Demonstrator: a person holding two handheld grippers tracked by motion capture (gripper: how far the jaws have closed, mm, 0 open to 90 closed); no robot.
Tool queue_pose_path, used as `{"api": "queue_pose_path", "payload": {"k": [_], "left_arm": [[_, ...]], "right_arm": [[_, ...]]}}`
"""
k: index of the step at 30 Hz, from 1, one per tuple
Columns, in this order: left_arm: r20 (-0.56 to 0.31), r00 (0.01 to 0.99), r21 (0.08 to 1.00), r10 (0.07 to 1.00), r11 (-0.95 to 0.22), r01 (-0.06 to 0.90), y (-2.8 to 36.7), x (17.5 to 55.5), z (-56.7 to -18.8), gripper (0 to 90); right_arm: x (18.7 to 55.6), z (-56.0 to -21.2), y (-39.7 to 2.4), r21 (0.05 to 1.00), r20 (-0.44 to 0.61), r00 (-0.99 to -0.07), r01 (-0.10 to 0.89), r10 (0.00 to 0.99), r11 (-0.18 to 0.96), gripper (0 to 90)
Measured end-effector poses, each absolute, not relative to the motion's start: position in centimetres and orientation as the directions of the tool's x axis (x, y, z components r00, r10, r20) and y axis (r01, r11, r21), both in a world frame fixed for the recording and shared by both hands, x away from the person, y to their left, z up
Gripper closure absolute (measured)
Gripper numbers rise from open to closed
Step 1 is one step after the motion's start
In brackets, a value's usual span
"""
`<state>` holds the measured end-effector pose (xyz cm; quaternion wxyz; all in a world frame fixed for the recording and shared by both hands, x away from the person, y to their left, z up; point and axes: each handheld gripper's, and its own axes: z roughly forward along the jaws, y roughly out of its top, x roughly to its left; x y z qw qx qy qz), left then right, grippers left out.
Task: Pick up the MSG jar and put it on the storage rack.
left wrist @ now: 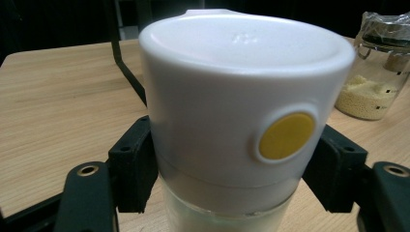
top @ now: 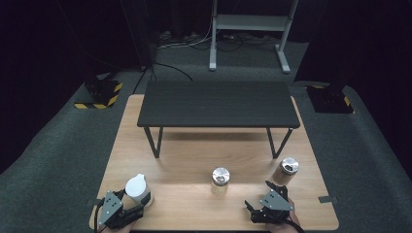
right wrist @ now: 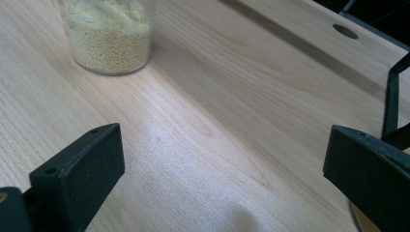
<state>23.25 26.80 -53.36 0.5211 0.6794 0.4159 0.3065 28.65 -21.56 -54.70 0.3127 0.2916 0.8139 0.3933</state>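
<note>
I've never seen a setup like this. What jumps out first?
The white-capped jar at the table's near left corner, clamped in the left tongs. Two grain jars stand to its right, the middle jar and the right jar. Behind them a black bench spans the wooden table.

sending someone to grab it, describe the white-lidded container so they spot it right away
Start at the wooden table and go to its near left corner, in front of the black shelf. The white-lidded container stands there, clamped in the left claw. Unlike the two metal-lidded jars to its right, it has a tall white cap with a yellow dot.
</note>
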Motion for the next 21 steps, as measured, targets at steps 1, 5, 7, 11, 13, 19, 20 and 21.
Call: {"api": "queue_pose_path", "payload": {"k": [1, 5, 7, 11, 13, 19, 20, 21], "left_arm": [[-0.017, 0.467, 0.963, 0.884, -0.11, 0.244, 26.81, 23.25, -53.38, 30.0], [-0.018, 0.468, 0.963, 0.883, -0.11, 0.245, 26.82, 23.28, -53.35, 30.1], [-0.019, 0.471, 0.963, 0.882, -0.111, 0.246, 26.85, 23.29, -53.32, 30.3], [-0.025, 0.478, 0.963, 0.878, -0.108, 0.249, 26.86, 23.32, -53.26, 30.4], [-0.036, 0.479, 0.962, 0.877, -0.099, 0.254, 26.81, 23.37, -53.19, 30.4], [-0.028, 0.482, 0.963, 0.876, -0.106, 0.248, 26.6, 23.35, -52.98, 30.4], [-0.026, 0.481, 0.963, 0.876, -0.107, 0.247, 26.55, 23.33, -52.93, 30.4], [-0.024, 0.482, 0.964, 0.876, -0.108, 0.244, 26.52, 23.31, -52.87, 30.4]], "right_arm": [[28.65, -54.7, -21.57, 0.823, -0.278, -0.634, 0.23, 0.722, 0.519, 0.0], [28.65, -54.68, -21.6, 0.825, -0.274, -0.634, 0.232, 0.723, 0.516, 0.0], [28.65, -54.68, -21.6, 0.825, -0.274, -0.635, 0.232, 0.722, 0.516, 0.0], [28.65, -54.69, -21.57, 0.823, -0.276, -0.637, 0.23, 0.72, 0.519, 0.0], [28.67, -54.69, -21.56, 0.822, -0.279, -0.637, 0.228, 0.719, 0.522, 0.0], [28.68, -54.69, -21.57, 0.822, -0.278, -0.638, 0.229, 0.718, 0.521, 0.0], [28.69, -54.69, -21.57, 0.822, -0.277, -0.638, 0.23, 0.719, 0.521, 0.0], [28.68, -54.69, -21.57, 0.822, -0.277, -0.638, 0.23, 0.719, 0.521, 0.0]]}}
